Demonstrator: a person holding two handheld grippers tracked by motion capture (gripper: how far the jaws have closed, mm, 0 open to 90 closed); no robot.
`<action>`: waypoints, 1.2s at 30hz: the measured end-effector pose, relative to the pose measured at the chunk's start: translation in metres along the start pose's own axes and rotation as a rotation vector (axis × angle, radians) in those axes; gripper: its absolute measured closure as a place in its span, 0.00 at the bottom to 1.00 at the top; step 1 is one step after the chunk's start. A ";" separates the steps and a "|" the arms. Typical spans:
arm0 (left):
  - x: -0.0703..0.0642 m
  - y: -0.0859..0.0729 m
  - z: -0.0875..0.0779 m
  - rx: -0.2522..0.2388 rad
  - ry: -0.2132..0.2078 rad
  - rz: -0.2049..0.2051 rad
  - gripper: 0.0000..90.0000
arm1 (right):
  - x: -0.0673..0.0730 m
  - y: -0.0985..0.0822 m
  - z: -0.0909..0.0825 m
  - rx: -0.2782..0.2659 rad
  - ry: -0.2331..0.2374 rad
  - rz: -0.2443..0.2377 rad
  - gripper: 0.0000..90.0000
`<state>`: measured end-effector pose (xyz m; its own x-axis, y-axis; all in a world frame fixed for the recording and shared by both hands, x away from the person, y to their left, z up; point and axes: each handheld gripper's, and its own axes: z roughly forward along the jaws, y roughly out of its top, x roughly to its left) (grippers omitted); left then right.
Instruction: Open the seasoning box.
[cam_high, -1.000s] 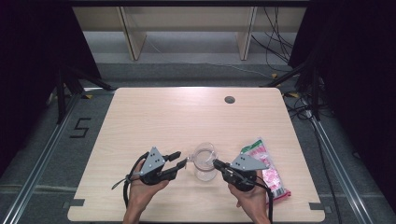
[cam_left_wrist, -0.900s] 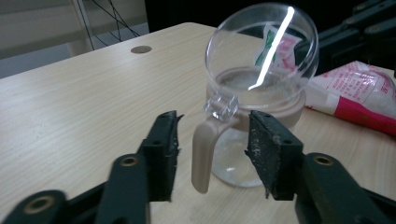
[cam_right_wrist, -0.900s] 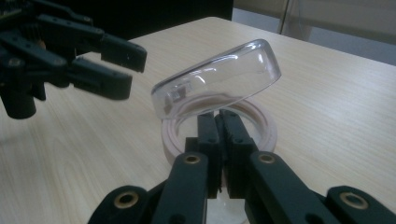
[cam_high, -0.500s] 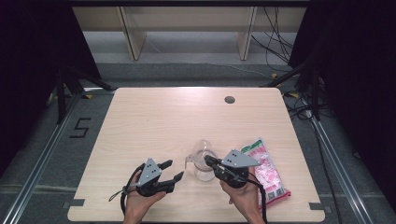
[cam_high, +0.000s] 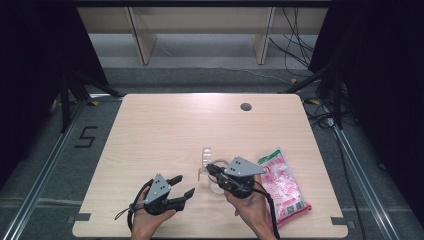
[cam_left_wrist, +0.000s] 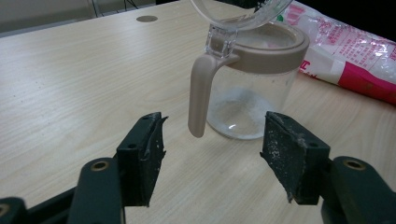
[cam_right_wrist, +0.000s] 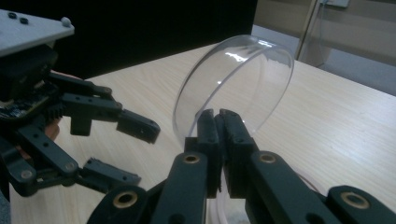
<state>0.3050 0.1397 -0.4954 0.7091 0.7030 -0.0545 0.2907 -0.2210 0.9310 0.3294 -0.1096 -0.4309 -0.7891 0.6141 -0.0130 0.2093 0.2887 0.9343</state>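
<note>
Your right gripper (cam_right_wrist: 218, 116) is pinched tight on the rim of the clear hinged lid (cam_right_wrist: 233, 88) of the glass jar (cam_left_wrist: 252, 100), and the lid stands tipped up and open above the jar's beige collar (cam_left_wrist: 268, 49). From above, that gripper (cam_high: 214, 170) sits over the jar (cam_high: 212, 182) near the front edge of the wooden table (cam_high: 165, 130), slightly right of centre. The jar stands upright; its beige handle (cam_left_wrist: 198, 95) hangs down the side that faces your left gripper. A thin white residue shows at the bottom of the glass.

Your left gripper (cam_left_wrist: 212, 154) has just been opening, and its jaws now stand wide apart with nothing between the pads; the jar is just ahead of them, untouched. In the high view this gripper (cam_high: 182, 187) lies to the left of the jar, low over the tabletop.

A pink and white plastic bag (cam_high: 282, 182) lies flat on the table just to the right of the jar, beside your right hand (cam_high: 250, 210). A small dark round hole (cam_high: 245, 106) marks the far side of the tabletop.
</note>
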 end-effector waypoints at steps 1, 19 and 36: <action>0.000 -0.001 -0.001 0.007 0.006 -0.007 0.41 | 0.001 0.002 0.002 -0.002 0.009 -0.007 0.98; 0.000 -0.010 -0.004 0.009 -0.001 0.007 0.37 | -0.027 -0.002 -0.032 -0.018 -0.081 0.071 0.71; -0.016 -0.014 0.000 0.034 -0.057 -0.050 0.34 | -0.100 -0.050 -0.114 0.067 -0.284 0.239 0.51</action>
<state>0.2890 0.1315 -0.5074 0.7281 0.6745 -0.1224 0.3479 -0.2097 0.9138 0.3322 -0.2692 -0.4361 -0.5235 0.8467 0.0953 0.4129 0.1543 0.8976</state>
